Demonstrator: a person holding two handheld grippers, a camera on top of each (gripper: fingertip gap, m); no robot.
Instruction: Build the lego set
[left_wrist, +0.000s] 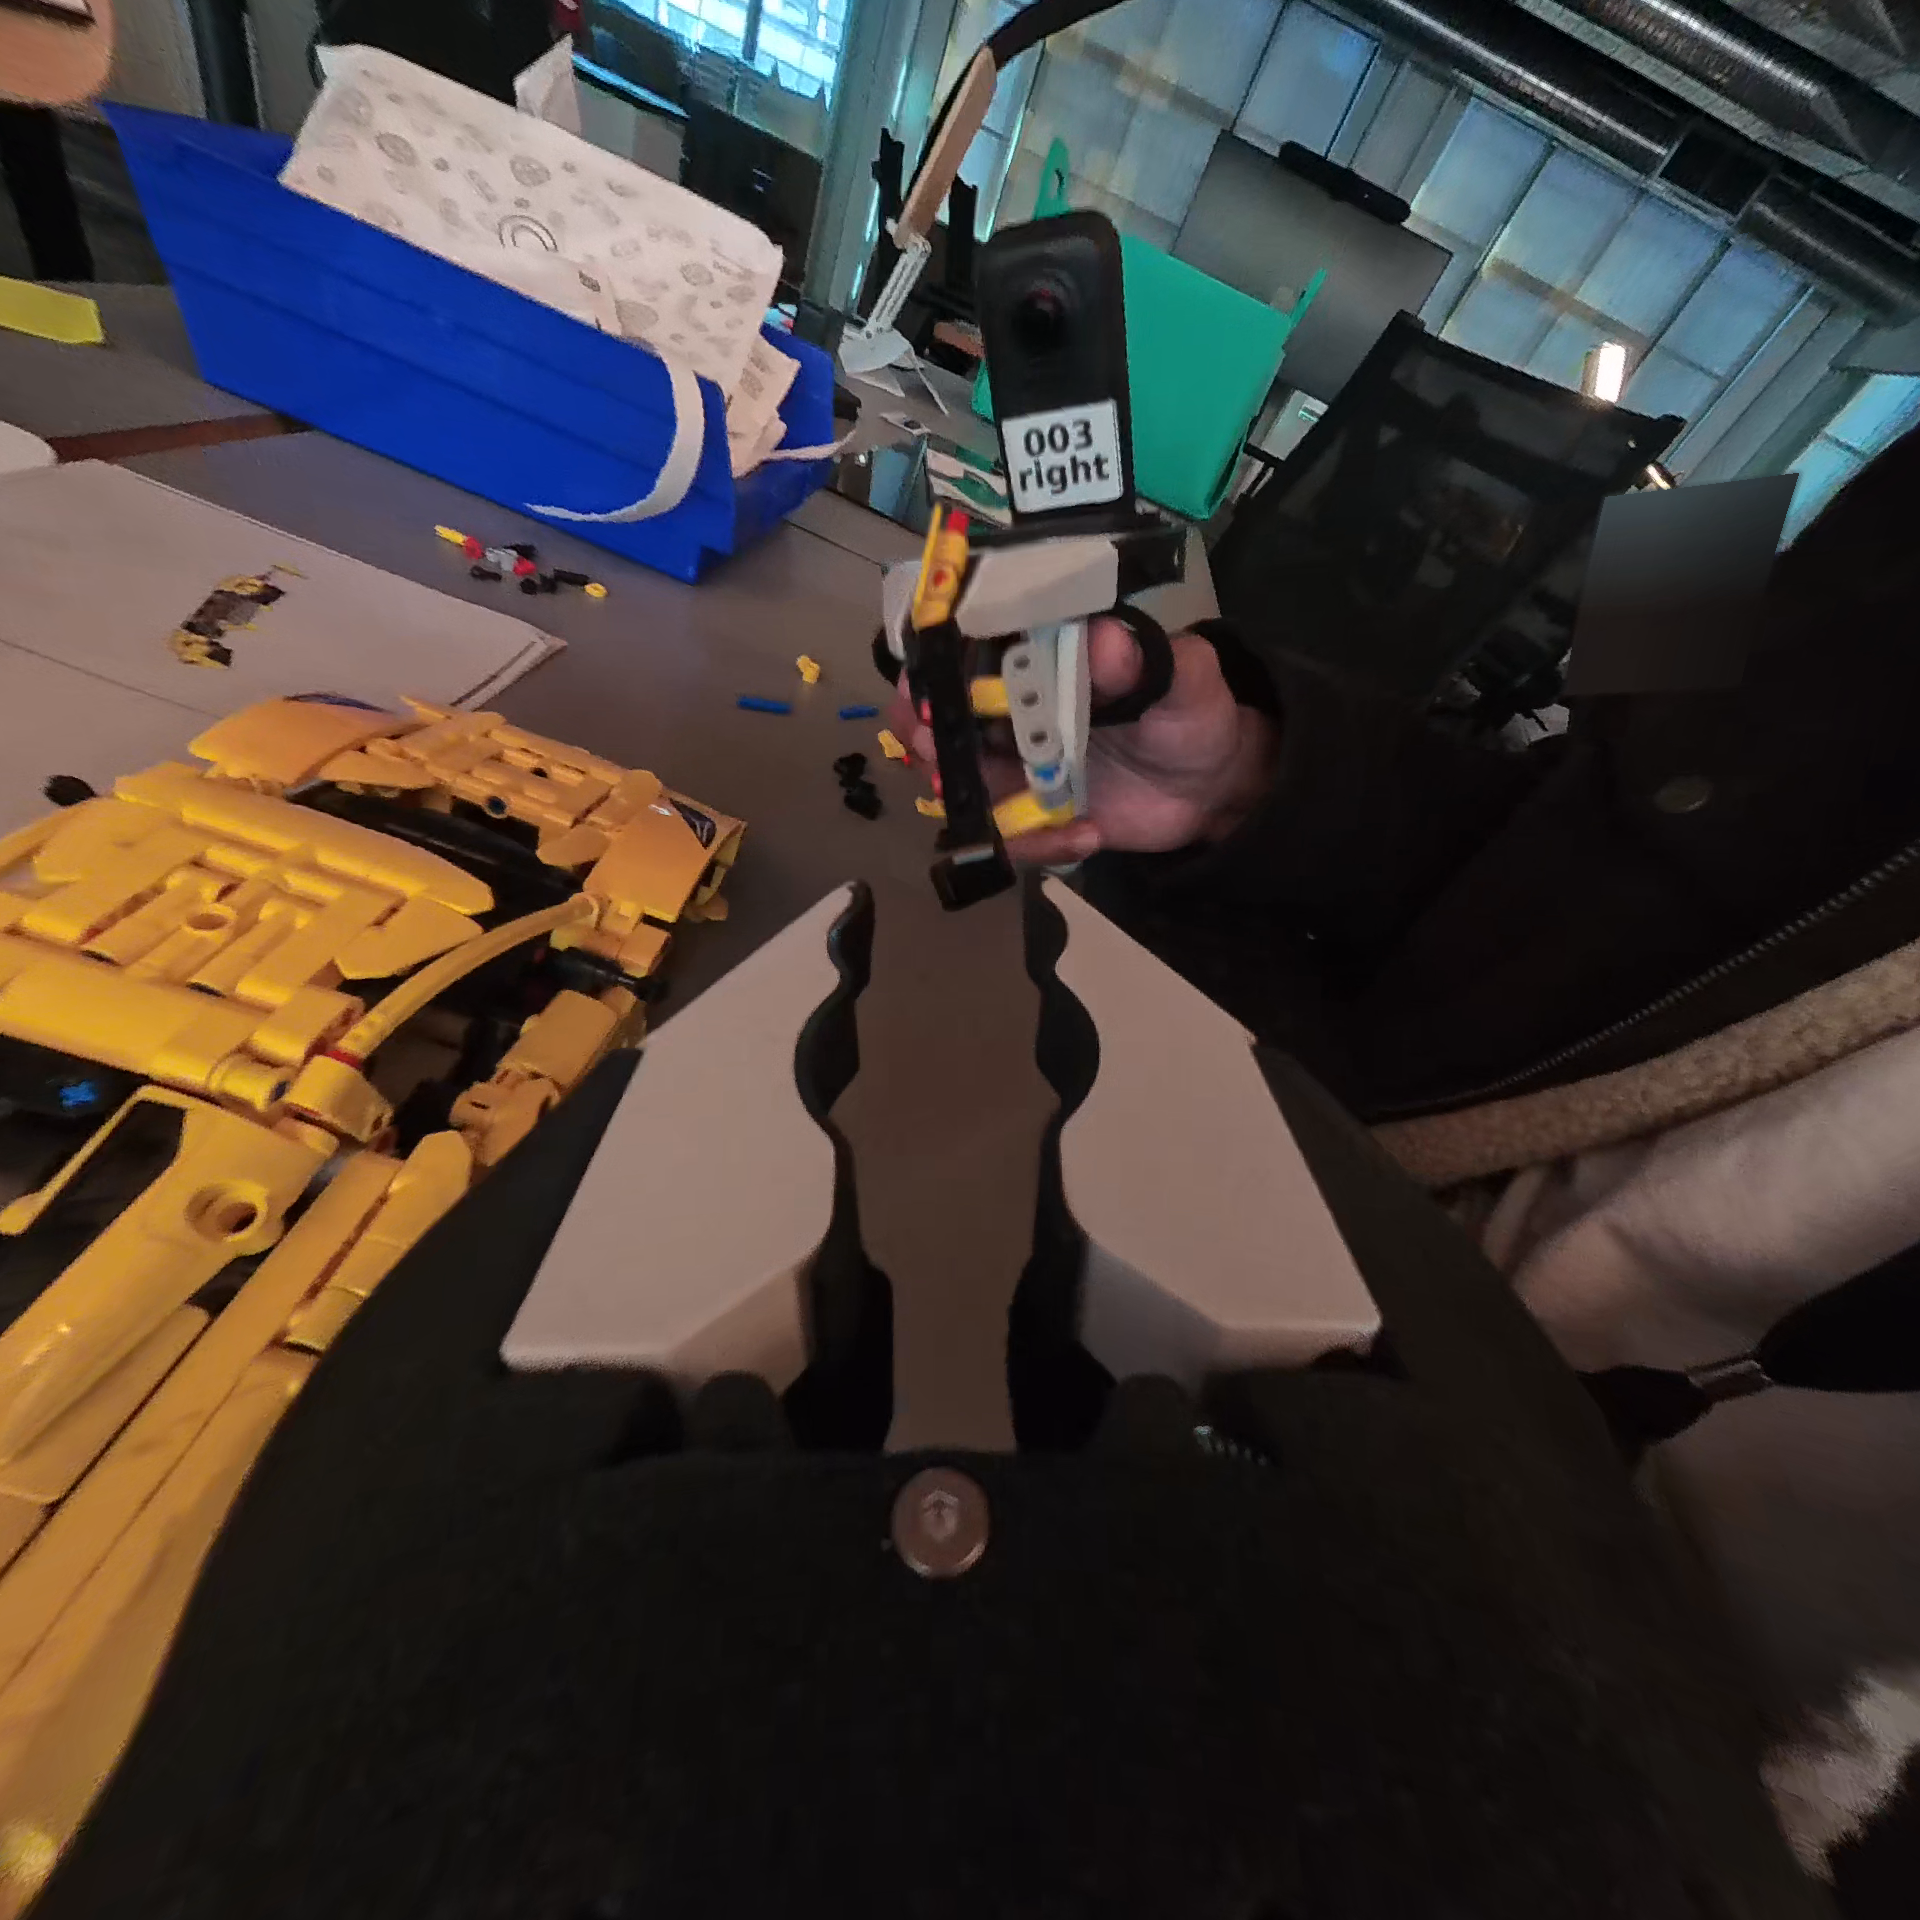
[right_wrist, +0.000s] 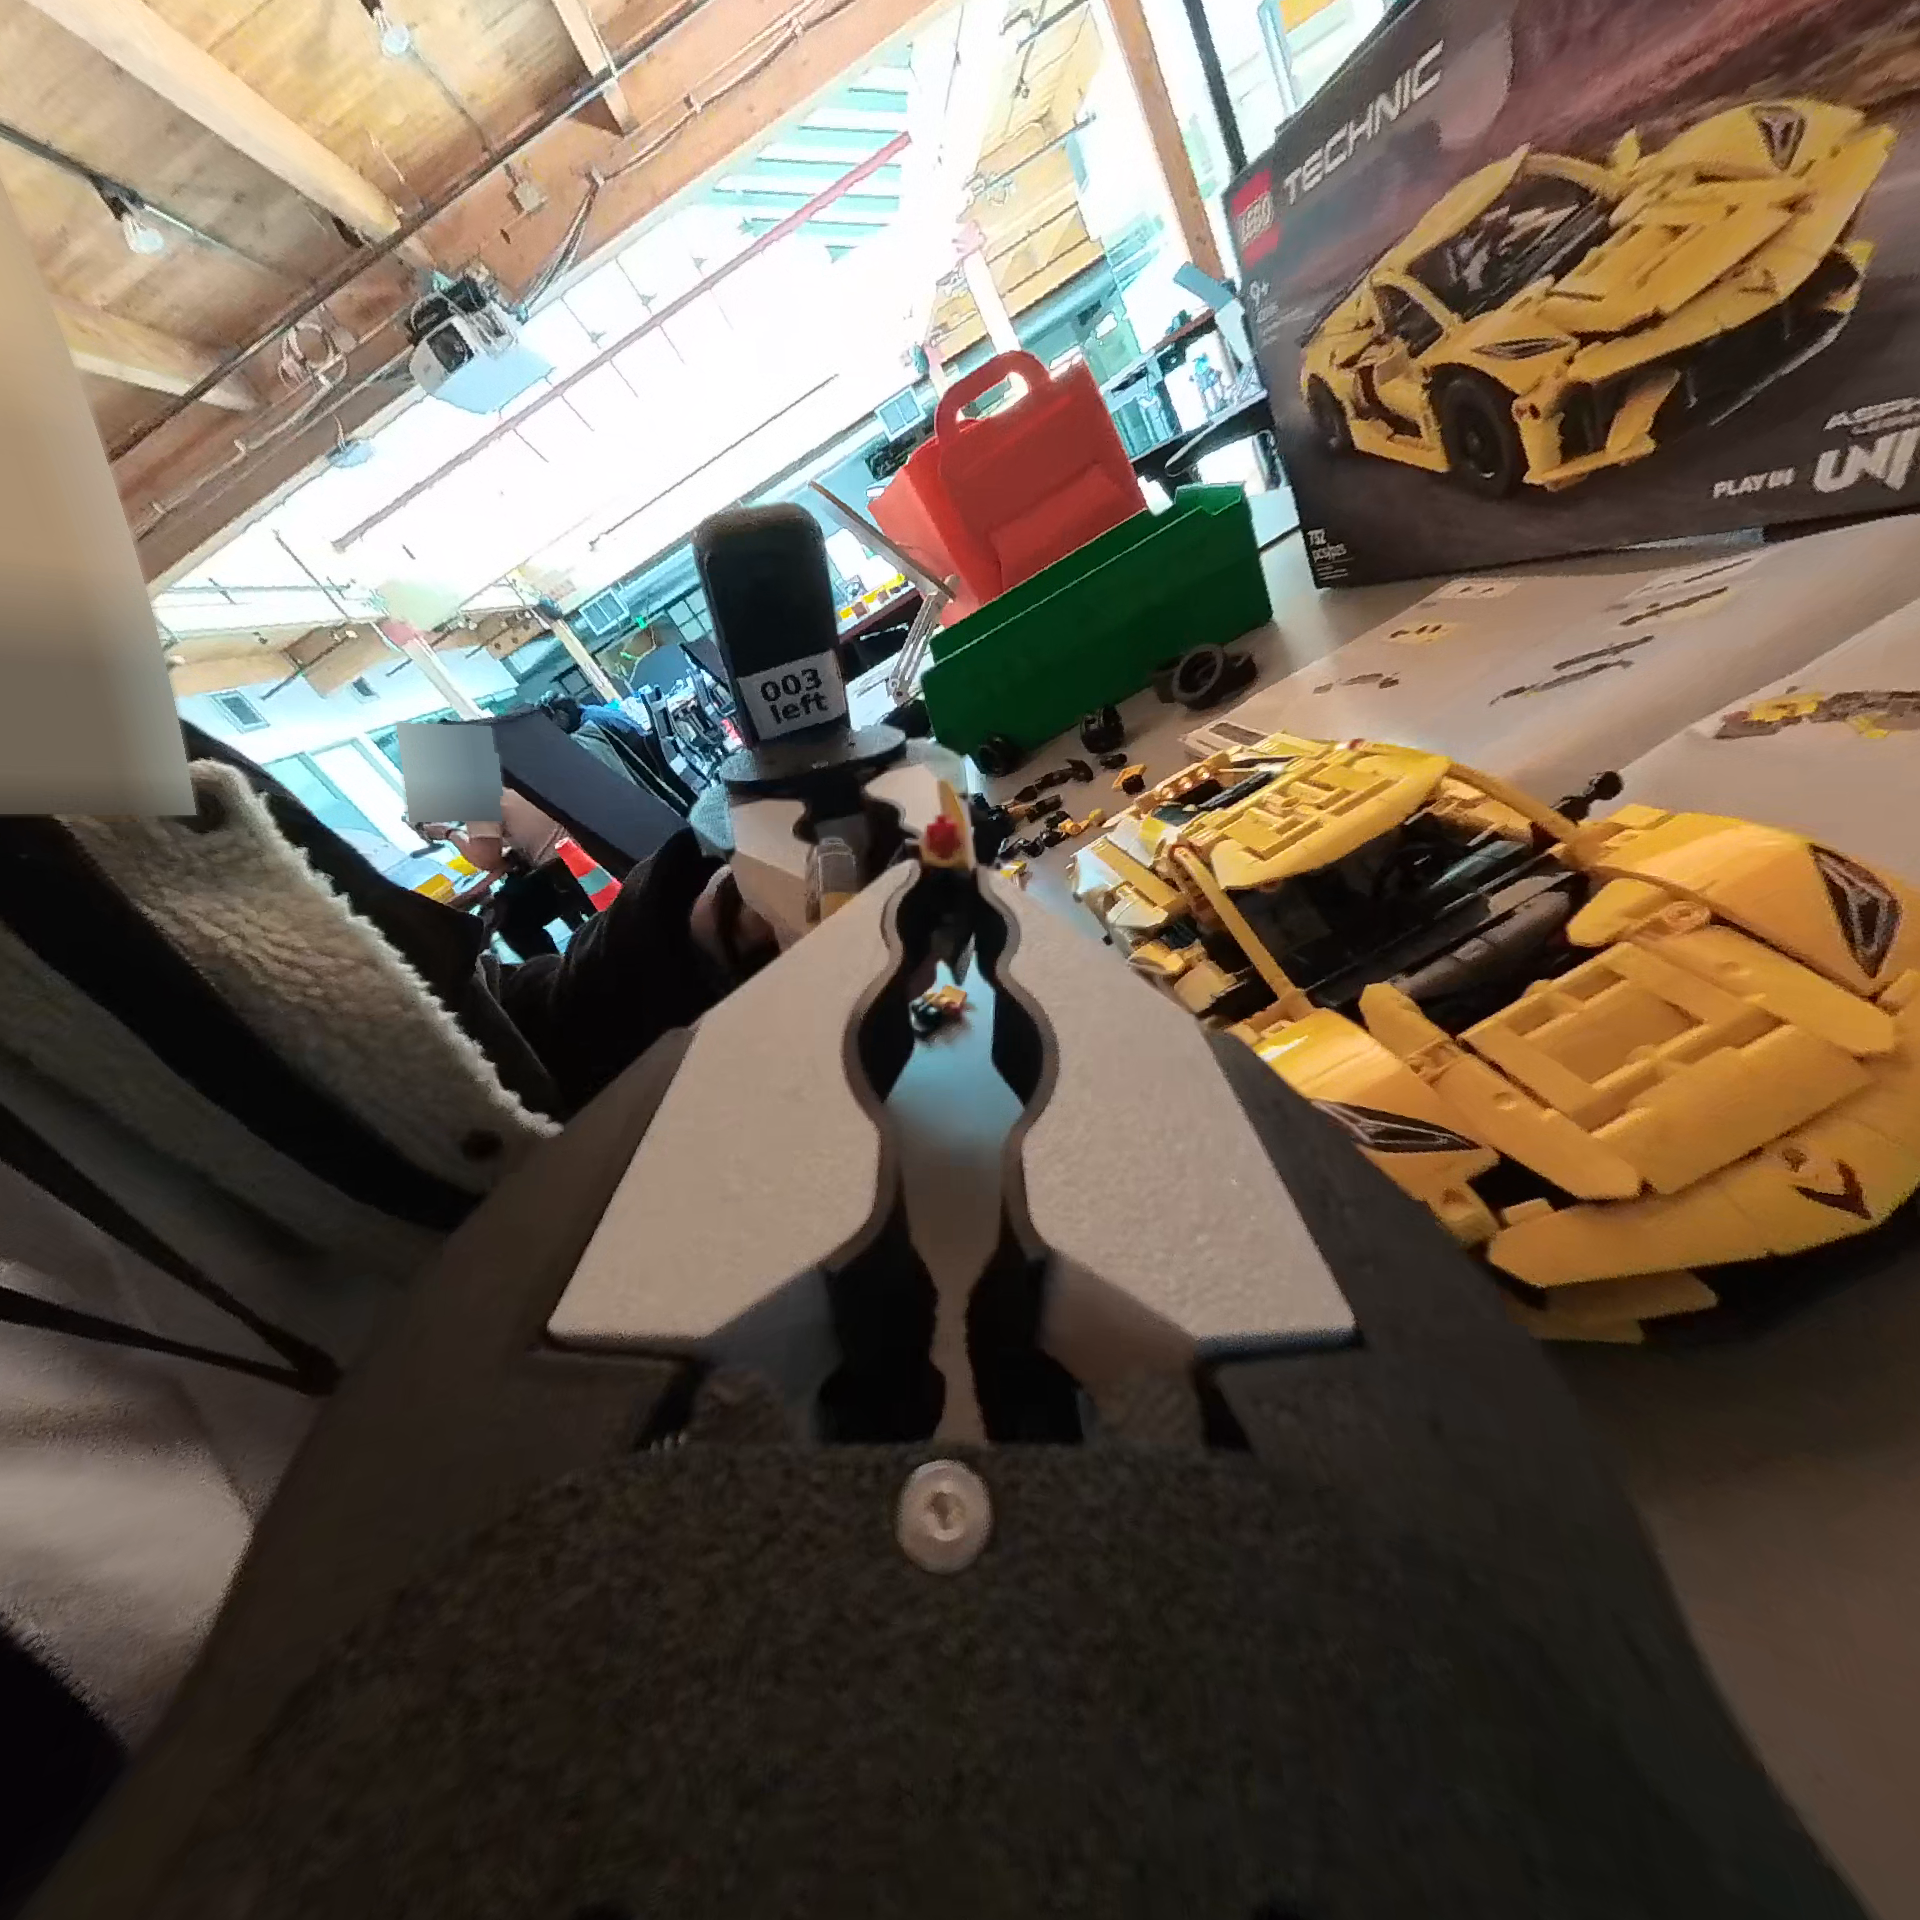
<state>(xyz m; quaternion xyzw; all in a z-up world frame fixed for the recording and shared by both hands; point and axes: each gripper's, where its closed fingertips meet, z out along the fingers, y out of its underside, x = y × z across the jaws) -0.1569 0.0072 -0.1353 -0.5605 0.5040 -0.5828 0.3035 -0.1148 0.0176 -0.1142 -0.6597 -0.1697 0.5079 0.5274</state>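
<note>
Left wrist view: right claw (left_wrist: 940, 613) pinches black-and-yellow subassembly (left_wrist: 954, 748).

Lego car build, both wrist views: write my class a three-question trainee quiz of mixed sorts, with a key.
1. True or false: the left gripper is shut on a part.
2. What does the right gripper hold? A) a wheel B) a black and yellow sub-assembly C) the instruction booklet
3. Fill in: the yellow car rests on the ____.

Key
1. False: its jaws stand apart with nothing between them.
2. B: it hangs from the fingertips, above the table.
3. Table: loose small parts lie beyond it, near the blue bin.
</note>
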